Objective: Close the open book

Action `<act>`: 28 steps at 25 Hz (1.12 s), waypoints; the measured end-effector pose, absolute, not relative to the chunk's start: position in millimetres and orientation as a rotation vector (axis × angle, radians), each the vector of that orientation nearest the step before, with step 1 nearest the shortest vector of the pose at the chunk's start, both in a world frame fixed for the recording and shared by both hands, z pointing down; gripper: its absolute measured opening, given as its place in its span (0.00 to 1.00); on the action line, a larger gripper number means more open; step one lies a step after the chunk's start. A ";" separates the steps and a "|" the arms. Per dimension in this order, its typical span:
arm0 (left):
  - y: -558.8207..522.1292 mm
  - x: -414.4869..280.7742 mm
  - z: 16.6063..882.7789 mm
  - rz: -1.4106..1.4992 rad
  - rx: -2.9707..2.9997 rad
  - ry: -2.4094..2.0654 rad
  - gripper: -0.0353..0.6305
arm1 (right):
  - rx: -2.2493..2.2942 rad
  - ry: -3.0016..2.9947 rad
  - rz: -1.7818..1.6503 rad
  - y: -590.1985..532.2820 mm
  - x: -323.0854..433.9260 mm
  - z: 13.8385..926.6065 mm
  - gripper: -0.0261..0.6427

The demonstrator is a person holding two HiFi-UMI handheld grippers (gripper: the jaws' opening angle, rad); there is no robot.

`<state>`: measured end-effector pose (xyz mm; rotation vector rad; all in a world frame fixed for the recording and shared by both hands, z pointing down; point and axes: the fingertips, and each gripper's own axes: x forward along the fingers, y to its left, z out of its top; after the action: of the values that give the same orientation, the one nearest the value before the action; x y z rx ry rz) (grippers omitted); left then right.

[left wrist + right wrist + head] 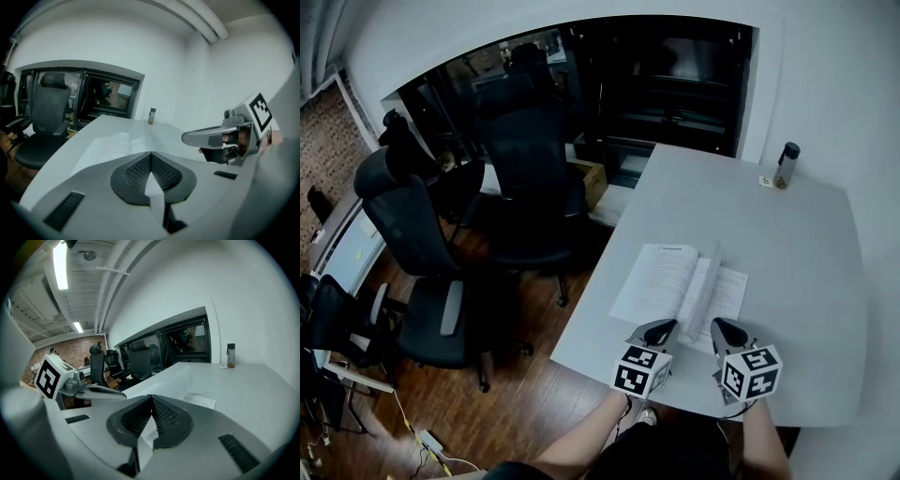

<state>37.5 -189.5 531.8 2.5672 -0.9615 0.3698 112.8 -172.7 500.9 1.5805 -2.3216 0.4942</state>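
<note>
1. Book (666, 277) lies open near the front edge of the table (811, 281). One page (705, 286) stands up along the spine, likely lifted to start the close.
2. Right gripper (721, 327) sits at the book's near edge, its jaws pressed onto a printed sliver of paper, apparently that page's corner.
3. Left gripper (667, 328) is just beside it, tips together. I can't tell whether it nips paper.
4. Both grippers are held low, side by side, pointing away from the body.
</note>
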 end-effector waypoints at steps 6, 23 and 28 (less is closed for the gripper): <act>-203.2 14.8 537.9 0.414 2.542 -1.036 0.06 | 1.554 -2.342 0.470 -174.2 103.7 497.4 0.04; -241.5 -22.6 617.5 0.628 2.334 -1.148 0.06 | 1.472 -2.314 0.520 -185.5 99.0 520.8 0.04; -230.7 -7.4 623.3 0.650 2.350 -1.098 0.06 | 1.482 -2.312 0.534 -184.0 100.2 525.2 0.04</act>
<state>-7.4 -230.7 623.3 2.3499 -1.0978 0.6501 100.2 -184.0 525.2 1.4819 -2.3119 0.5343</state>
